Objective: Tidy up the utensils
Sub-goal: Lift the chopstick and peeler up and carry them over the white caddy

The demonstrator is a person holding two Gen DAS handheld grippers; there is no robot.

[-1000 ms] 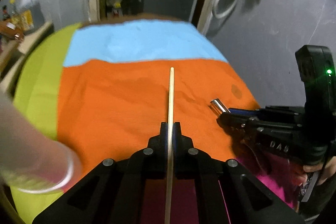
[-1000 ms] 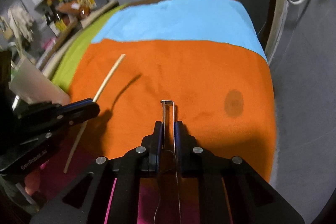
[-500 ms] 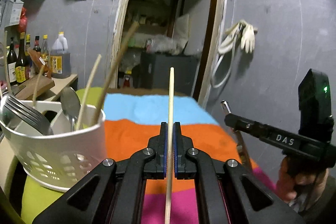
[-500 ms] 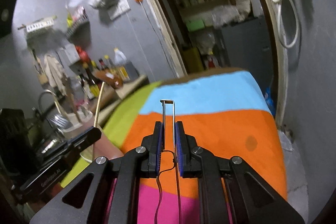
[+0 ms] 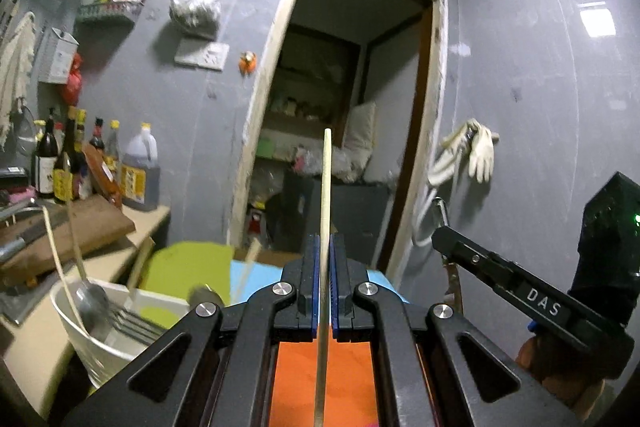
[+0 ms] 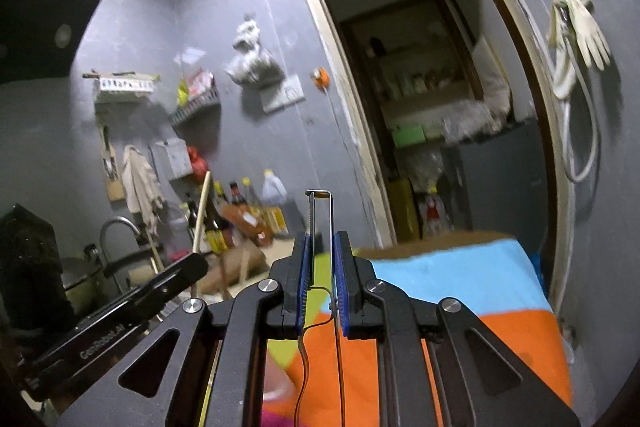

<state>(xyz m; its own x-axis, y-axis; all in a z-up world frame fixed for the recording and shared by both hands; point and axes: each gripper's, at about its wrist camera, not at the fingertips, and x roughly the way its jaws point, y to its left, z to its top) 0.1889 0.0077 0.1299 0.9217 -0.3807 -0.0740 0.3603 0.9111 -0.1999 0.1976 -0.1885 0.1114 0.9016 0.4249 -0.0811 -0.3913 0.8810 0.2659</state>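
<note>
Just right of the white holder (image 5: 86,343), in the left wrist view, my left gripper (image 5: 325,291) is clamped on a single chopstick (image 5: 325,227), a thin pale wooden rod standing upright between the blue pads. The holder is a round plastic cup with slotted walls, already carrying a steel spoon (image 5: 91,303), a fork (image 5: 136,323) and other wooden sticks leaning out. I judge the risk here to be the long free end: if I swing toward the holder, the chopstick could knock those leaning sticks or catch the rim, and a smooth round rod may pivot in the pads. Beyond the holder, the table (image 5: 320,379) wears a cloth in flat orange, blue and green blocks. The right gripper (image 5: 442,239) sits well right of the holder.

In the right wrist view, the holder is not clearly visible. My right gripper (image 6: 323,287) is closed on a thin metal wire utensil (image 6: 320,227), a narrow springy loop with one toothed edge. I think the wire could flex or slip sideways. The left gripper (image 6: 192,267) is close, so the two could collide.
</note>
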